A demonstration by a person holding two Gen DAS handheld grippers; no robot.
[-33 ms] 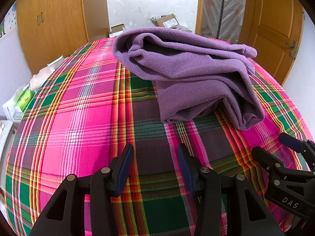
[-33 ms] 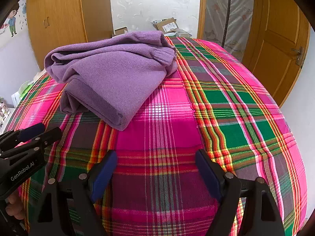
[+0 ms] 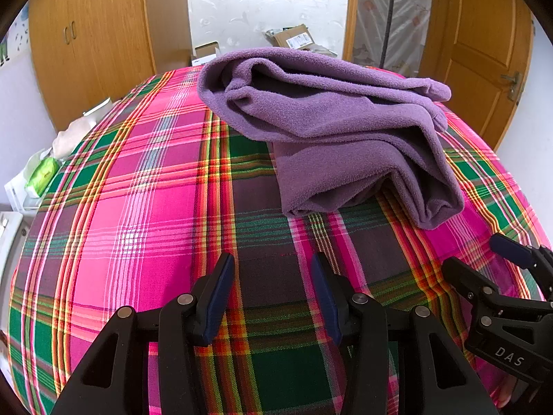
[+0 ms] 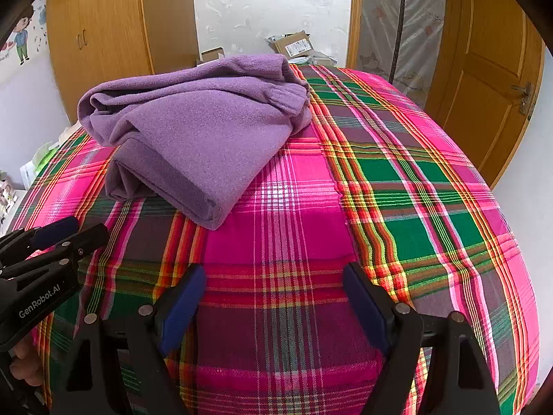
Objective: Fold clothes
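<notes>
While both grippers hang back, the purple fleece sits folded on the plaid bed.
Left gripper and right gripper: jaws apart, holding nothing, near the fleece's front edge.

Free room around the purple garment

Bare plaid cover is left open in front of and right of the purple garment; passage behind it is blocked by cardboard boxes and wardrobe.

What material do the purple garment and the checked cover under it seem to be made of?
Purple garment: probably fleece, matte, with a fuzzy, napped surface and thick soft folds. Checked cover: looks like woven cotton, flat and matte, with visible thread lines in its plaid.
</notes>
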